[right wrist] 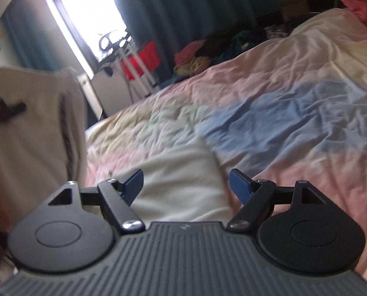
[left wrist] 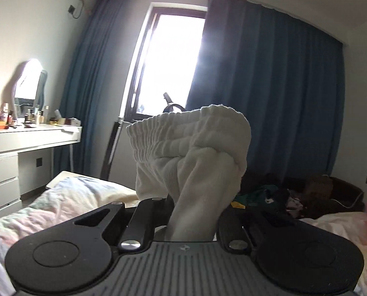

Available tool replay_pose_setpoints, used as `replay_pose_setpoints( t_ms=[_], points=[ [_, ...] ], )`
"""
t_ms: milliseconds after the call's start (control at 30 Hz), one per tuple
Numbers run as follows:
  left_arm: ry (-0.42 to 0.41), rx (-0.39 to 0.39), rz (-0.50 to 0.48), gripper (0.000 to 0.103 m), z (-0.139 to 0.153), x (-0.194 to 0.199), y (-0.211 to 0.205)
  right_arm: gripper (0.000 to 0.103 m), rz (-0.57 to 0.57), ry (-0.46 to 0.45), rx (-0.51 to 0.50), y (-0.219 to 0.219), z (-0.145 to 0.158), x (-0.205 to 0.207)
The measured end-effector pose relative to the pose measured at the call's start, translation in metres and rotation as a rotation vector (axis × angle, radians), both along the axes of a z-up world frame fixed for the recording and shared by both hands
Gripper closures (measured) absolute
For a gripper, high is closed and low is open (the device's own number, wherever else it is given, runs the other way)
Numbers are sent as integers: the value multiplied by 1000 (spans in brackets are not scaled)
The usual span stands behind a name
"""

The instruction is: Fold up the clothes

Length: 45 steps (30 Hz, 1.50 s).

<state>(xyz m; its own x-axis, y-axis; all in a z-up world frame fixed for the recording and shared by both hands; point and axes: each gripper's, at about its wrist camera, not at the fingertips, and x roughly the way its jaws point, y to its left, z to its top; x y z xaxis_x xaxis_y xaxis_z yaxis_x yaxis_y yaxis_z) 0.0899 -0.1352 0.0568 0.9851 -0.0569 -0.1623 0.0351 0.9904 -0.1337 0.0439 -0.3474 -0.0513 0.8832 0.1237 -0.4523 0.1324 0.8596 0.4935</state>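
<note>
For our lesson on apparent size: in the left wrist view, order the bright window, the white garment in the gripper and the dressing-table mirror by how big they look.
1. White garment, though nearness to the camera inflates it.
2. Window, close behind it; the two are nearly alike.
3. Mirror, clearly smallest.

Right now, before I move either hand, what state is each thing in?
Left gripper: jaws shut on the white garment.
White garment: bunched, lifted off the bed, ribbed band on top.
Right gripper: jaws open, holding nothing, above white cloth.
White cloth: lying flat on the bed.
Bed cover: spread out, wrinkled.
Curtains: parted at the window.
</note>
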Motion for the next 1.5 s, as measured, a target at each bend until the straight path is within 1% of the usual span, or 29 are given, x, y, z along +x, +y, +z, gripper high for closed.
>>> replay_pose_setpoints(
  t_ms=[67, 133, 233, 300, 367, 433, 467, 500, 533, 567, 600, 633, 667, 700, 733, 800, 833, 967, 1033, 1100, 1133, 1167, 1233, 1333, 1367, 1500],
  points=[
    [20, 31, -57, 91, -27, 4, -42, 24, -48, -24, 31, -20, 1, -5],
    [71, 83, -121, 91, -62, 5, -80, 22, -91, -34, 62, -36, -1, -8],
    [197, 189, -242, 90, -117, 7, -124, 22, -93, -23, 116, -49, -12, 0],
    [257, 218, -293, 90, -141, 10, -136, 22, -73, -8, 148, -53, -21, 8],
    [246, 278, -310, 87, -150, 9, -140, 22, -46, -6, 185, -55, -30, 15],
    [281, 288, -329, 75, -151, 17, -133, 22, -24, -13, 235, -56, -36, 21],
    [301, 291, -339, 72, -150, 21, -129, 22, -13, -17, 260, -58, -39, 24],
    [327, 284, -352, 65, -150, 27, -118, 22, 1, -20, 294, -59, -42, 28],
    [356, 281, -367, 58, -148, 32, -107, 22, 27, -28, 351, -61, -46, 30],
    [384, 280, -381, 54, -146, 38, -95, 22, 53, -36, 416, -62, -51, 32],
    [400, 282, -400, 47, -143, 41, -83, 22, 73, -43, 479, -62, -55, 34],
    [400, 271, -421, 36, -143, 33, -68, 22, 93, -50, 541, -63, -60, 35],
    [398, 259, -442, 29, -142, 24, -52, 22, 95, -50, 558, -62, -61, 35],
    [391, 248, -453, 19, -140, 19, -43, 22, 82, -45, 542, -60, -61, 34],
    [383, 246, -468, 15, -137, 10, -39, 22, 67, -38, 520, -58, -60, 33],
    [373, 255, -478, 15, -134, -6, -32, 22, 43, -28, 504, -55, -60, 31],
    [372, 247, -481, 15, -131, -13, -26, 22, 37, -24, 508, -55, -61, 30],
    [376, 185, -484, 14, -110, -41, 7, 22, 2, 15, 488, -50, -64, 23],
    [350, 162, -461, 9, -98, -60, 27, 21, -4, 50, 450, -46, -63, 22],
    [309, 148, -426, 6, -90, -79, 48, 20, -3, 116, 412, -40, -63, 23],
    [304, 130, -412, 6, -90, -83, 60, 20, -8, 148, 405, -38, -64, 22],
    [301, 110, -399, 6, -91, -87, 72, 20, -10, 160, 419, -36, -66, 21],
    [320, 72, -363, 6, -94, -89, 89, 20, -6, 165, 476, -35, -72, 17],
    [341, 42, -326, 6, -89, -85, 98, 20, -2, 170, 557, -30, -83, 17],
    [340, 34, -322, 6, -87, -83, 100, 21, -1, 166, 550, -26, -83, 18],
    [299, 47, -293, 6, -82, -76, 101, 21, 2, 140, 431, -10, -79, 28]
  ],
)
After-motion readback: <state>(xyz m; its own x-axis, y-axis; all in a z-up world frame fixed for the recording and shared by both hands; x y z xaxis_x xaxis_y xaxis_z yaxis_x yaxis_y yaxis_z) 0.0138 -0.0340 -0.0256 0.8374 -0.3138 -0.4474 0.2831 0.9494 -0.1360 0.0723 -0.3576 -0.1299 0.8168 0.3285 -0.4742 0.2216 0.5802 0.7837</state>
